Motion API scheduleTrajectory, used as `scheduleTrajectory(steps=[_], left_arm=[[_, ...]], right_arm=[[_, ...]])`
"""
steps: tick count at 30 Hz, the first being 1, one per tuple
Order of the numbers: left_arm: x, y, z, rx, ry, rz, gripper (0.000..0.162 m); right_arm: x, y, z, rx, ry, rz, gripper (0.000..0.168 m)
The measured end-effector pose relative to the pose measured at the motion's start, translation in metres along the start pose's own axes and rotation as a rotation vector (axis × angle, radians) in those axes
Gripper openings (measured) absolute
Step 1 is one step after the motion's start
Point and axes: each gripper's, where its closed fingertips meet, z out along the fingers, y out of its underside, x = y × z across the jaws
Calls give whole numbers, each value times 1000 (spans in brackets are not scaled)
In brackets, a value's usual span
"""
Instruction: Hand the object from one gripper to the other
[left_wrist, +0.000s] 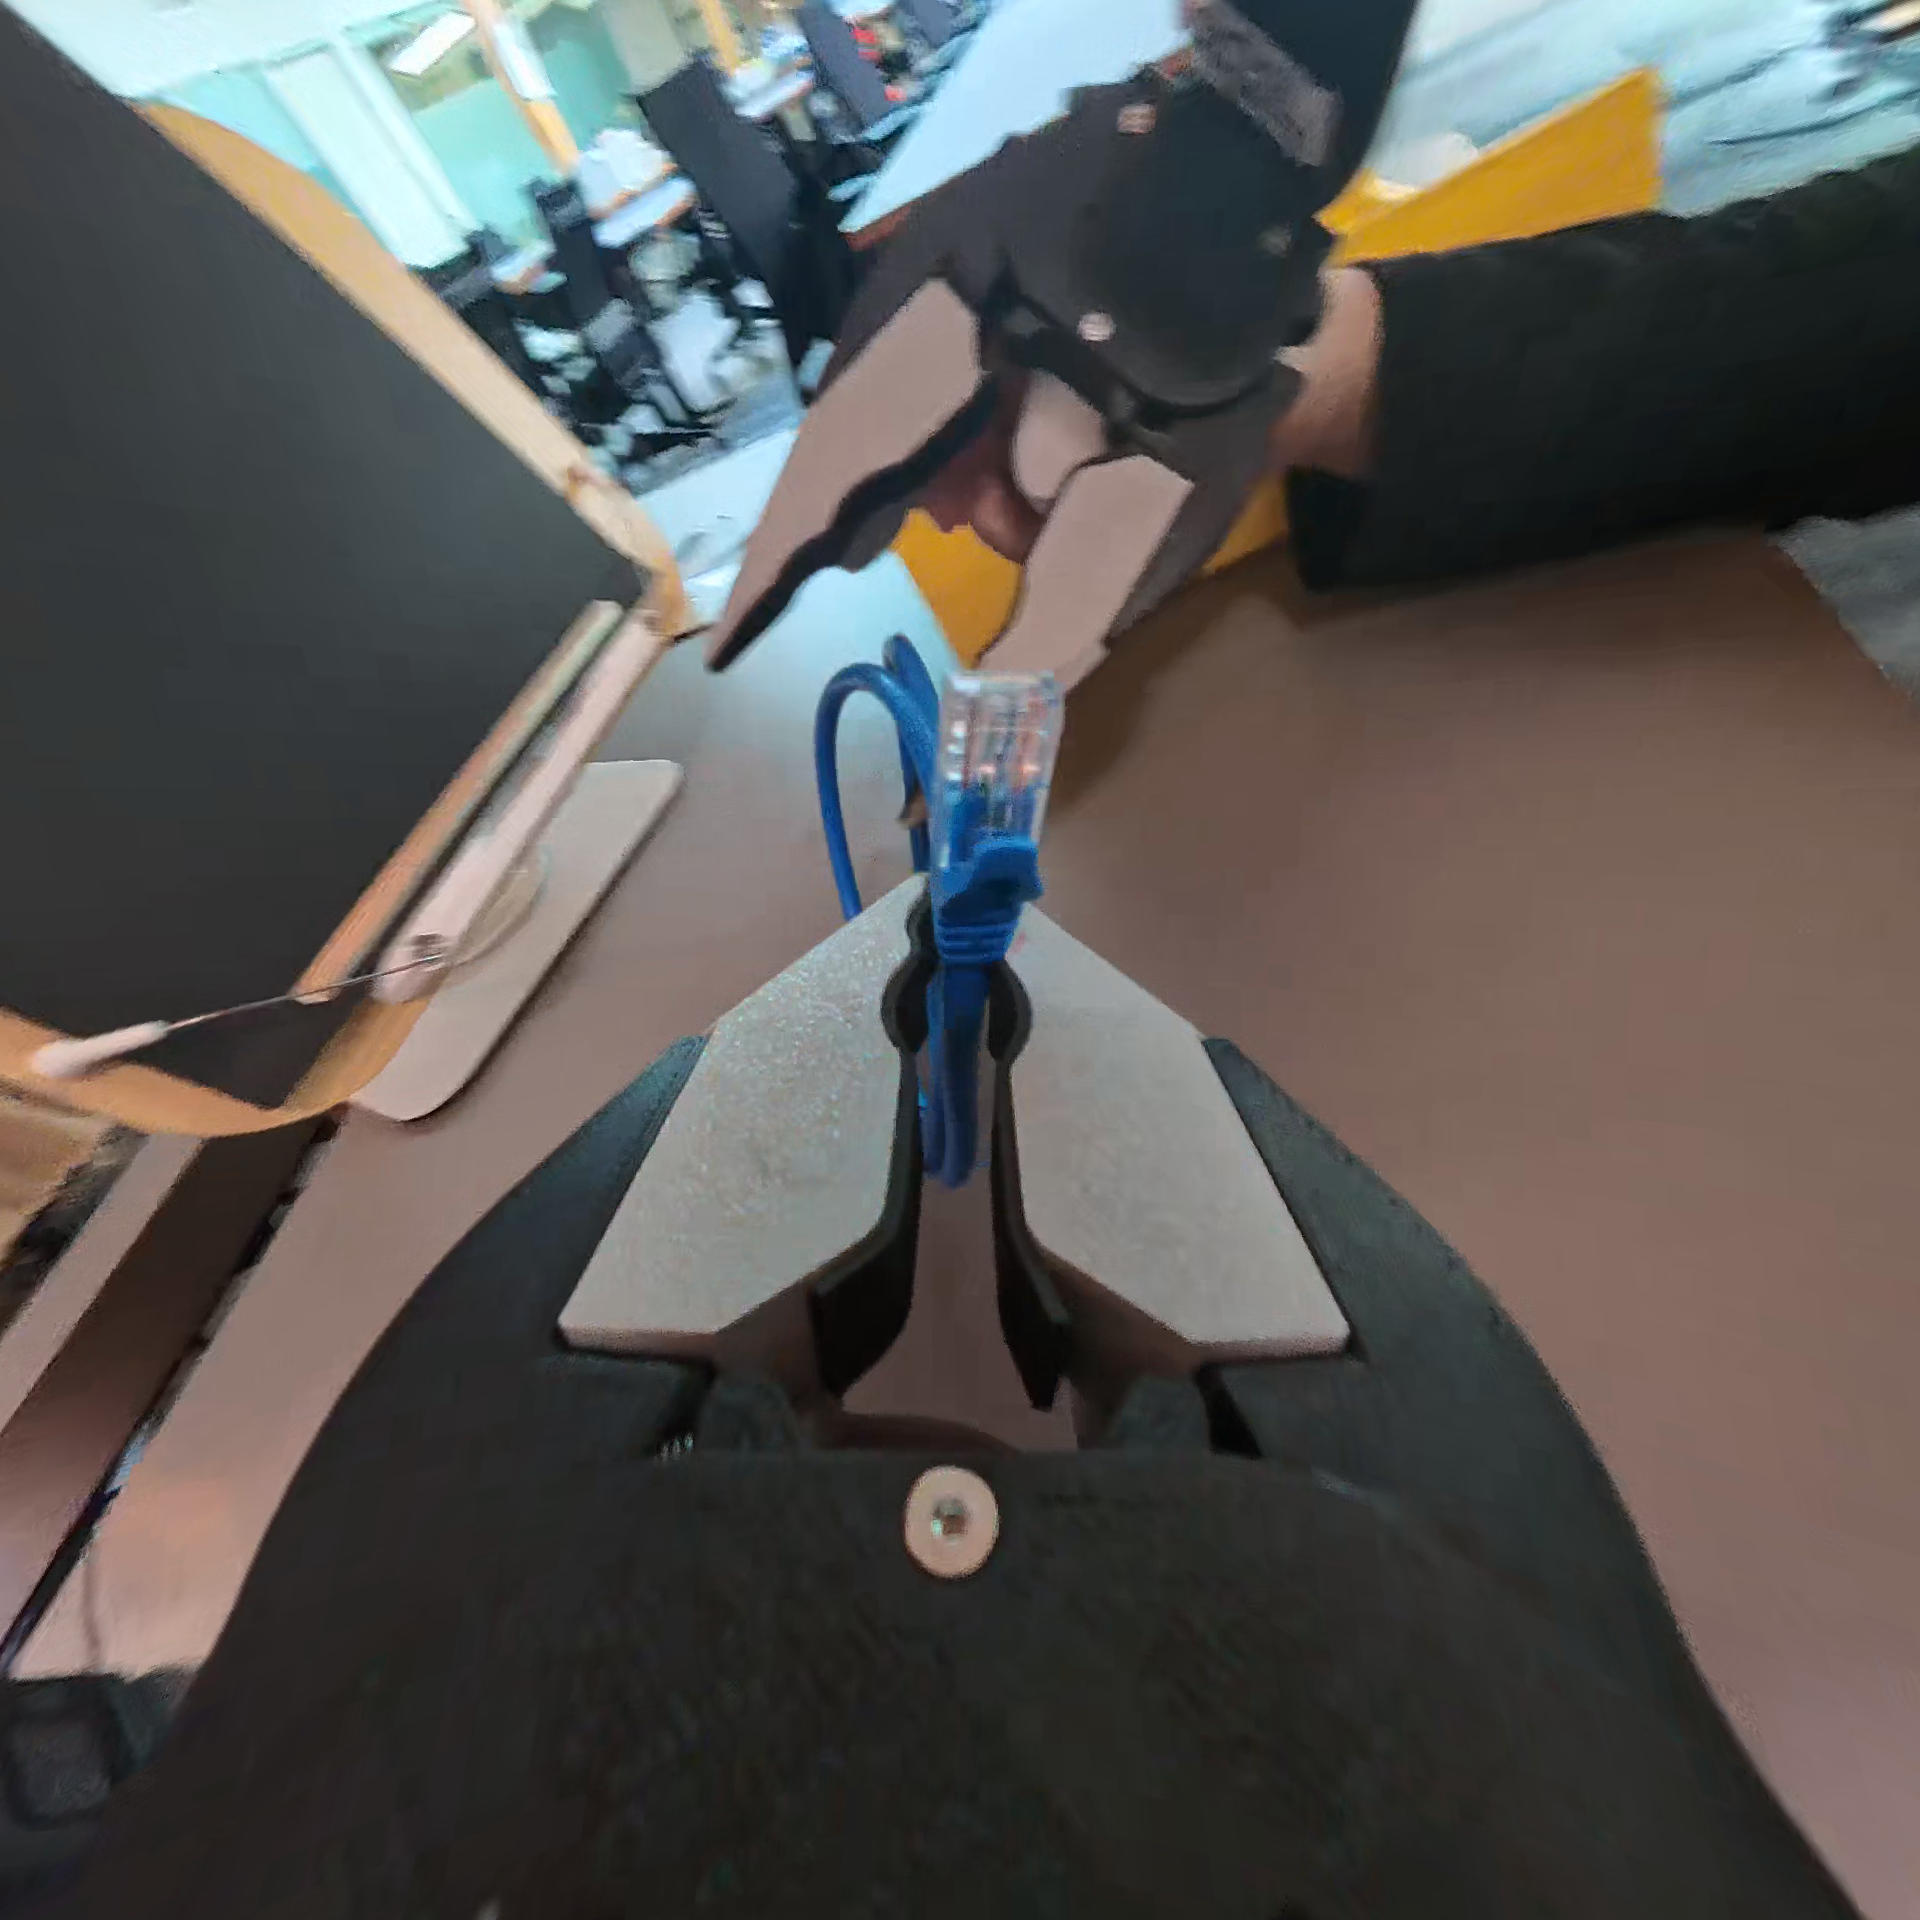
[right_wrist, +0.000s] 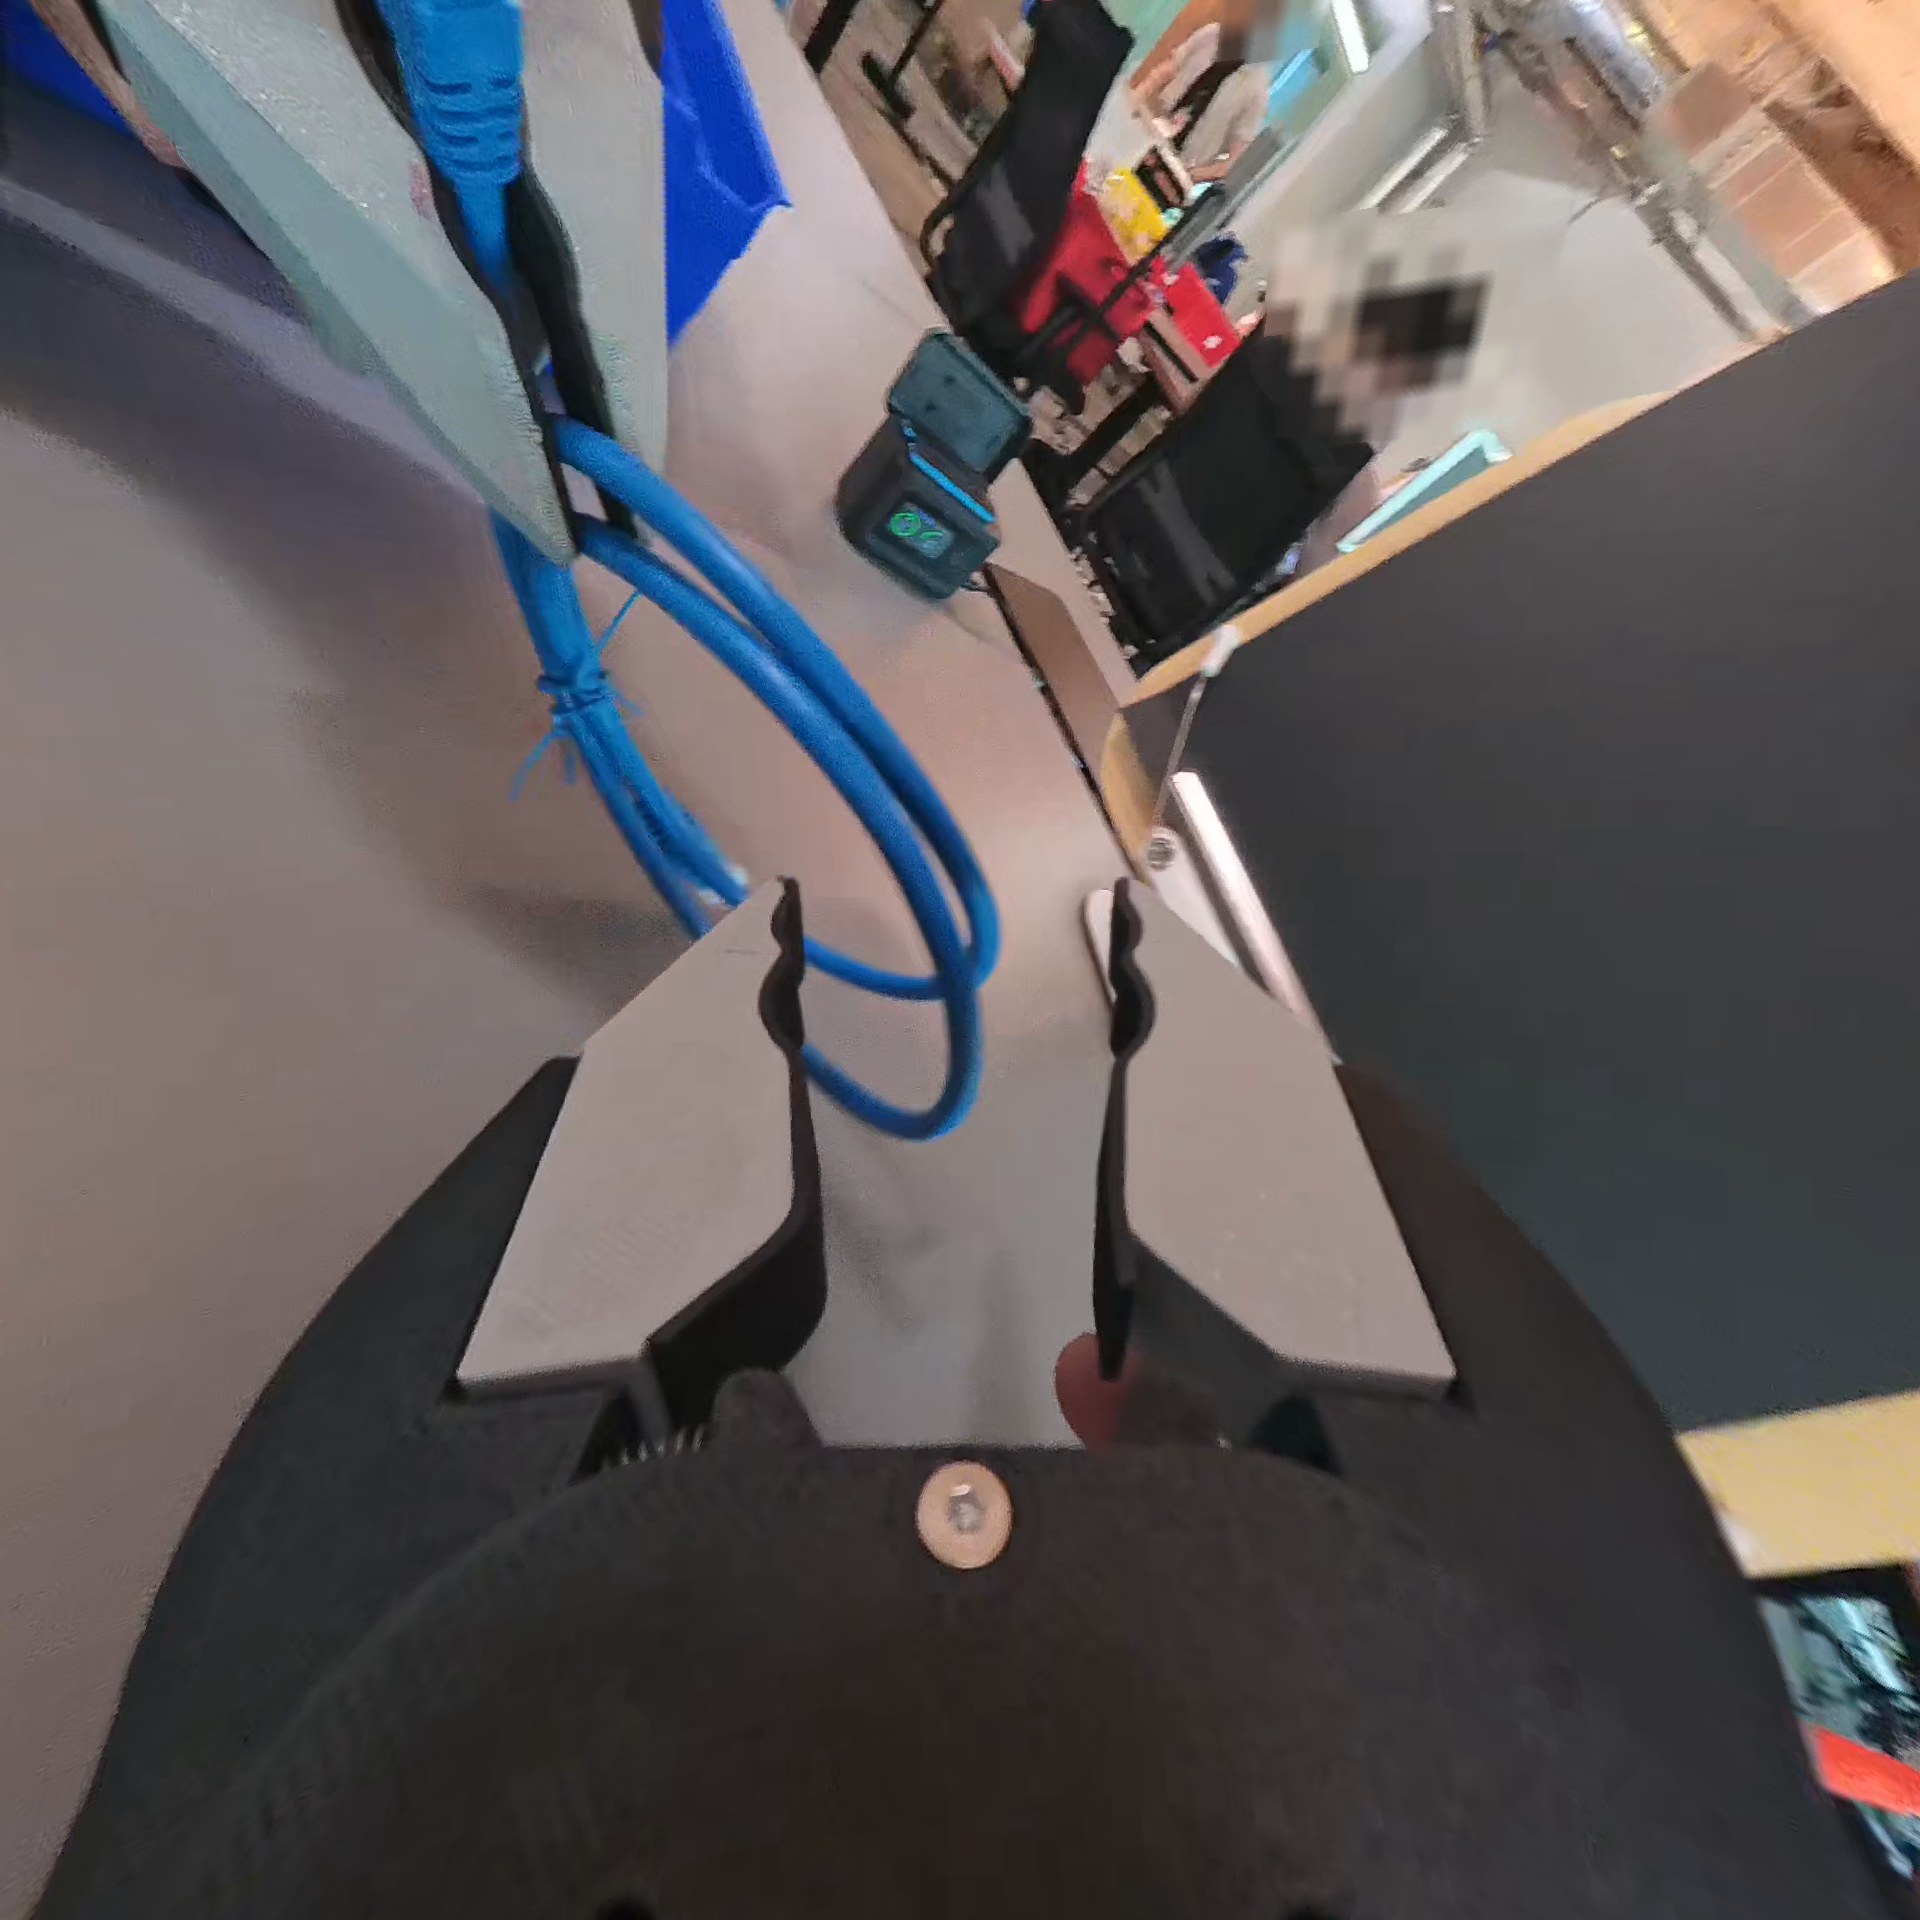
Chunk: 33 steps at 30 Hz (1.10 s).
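Note:
A coiled blue network cable (left_wrist: 977, 935) with a clear plug on its end is clamped in my left gripper (left_wrist: 971, 904), which is shut on it just below the plug. The plug points up and away. In the right wrist view the same cable (right_wrist: 831, 748) hangs in loops, tied with a blue twist tie, from the left gripper (right_wrist: 540, 488) at the upper left. My right gripper (right_wrist: 951, 904) is open and empty, with the lowest loop lying between and just beyond its fingertips. It also shows in the left wrist view (left_wrist: 883, 644), open, just beyond the plug.
A brown table (left_wrist: 1455, 935) lies under both grippers. A black monitor (left_wrist: 260, 520) on a flat stand (left_wrist: 520, 935) stands at the left. A small black camera (right_wrist: 935, 468) sits on the table. A blue bin (right_wrist: 717, 156) and office chairs are behind.

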Motion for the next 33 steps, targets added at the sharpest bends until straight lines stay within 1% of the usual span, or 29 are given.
scheduleTrajectory(steps=[2,3,4,5,6,8,9,11,12,13,15,17,18,20,21,23,25,27,30,31,32,33], left_arm=[[14,1,-4,4,95,-26,3],[14,-1,-5,16,92,-27,3],[11,-2,-7,27,79,-25,3],[7,-3,-7,34,59,-39,3],[-1,-2,-6,33,20,-71,4],[-26,2,-5,23,-100,-205,15],[-40,7,-5,15,-163,-295,22],[-59,18,-7,-11,-242,-450,42],[-64,21,-8,-6,-257,-534,40],[-63,19,-9,22,-226,-631,36],[-44,-4,-7,144,-24,-801,33],[-28,-31,-5,274,165,-910,31],[-24,-35,-2,293,209,-945,33],[-19,-34,8,275,237,-997,40],[-16,-35,13,276,258,-1026,47],[-16,-41,22,331,284,-1105,49],[-22,-43,31,383,281,-1182,55],[-30,-46,30,453,277,-1266,59],[-40,-45,22,537,307,-1363,58],[-45,-41,20,543,289,-1383,57],[-49,-34,20,534,251,-1383,51],[-52,-28,20,517,209,-1369,39]], right_arm=[[-9,2,3,-13,-46,13,68],[-16,3,3,-21,-81,2,55],[-25,3,2,-20,-132,-25,6],[-28,2,1,-16,-143,-42,0],[-26,2,2,-20,-131,-29,0],[-14,2,3,-32,-99,57,0],[0,3,4,-34,-33,99,0],[30,8,0,-45,121,144,0],[43,11,-4,-53,200,137,0],[54,14,-8,-66,282,101,0],[69,16,-15,-110,419,-11,0],[70,11,-16,-128,494,-123,0],[70,4,-17,-126,532,-188,0],[71,-9,-22,-137,631,-340,0],[74,-15,-25,-152,690,-411,0],[77,-23,-29,-177,773,-506,0],[72,-33,-30,-164,808,-583,0],[57,-44,-26,-119,780,-656,0],[40,-55,-20,-89,762,-727,0],[36,-57,-18,-86,756,-741,0],[32,-58,-16,-87,746,-755,0],[28,-58,-13,-85,733,-768,0]])
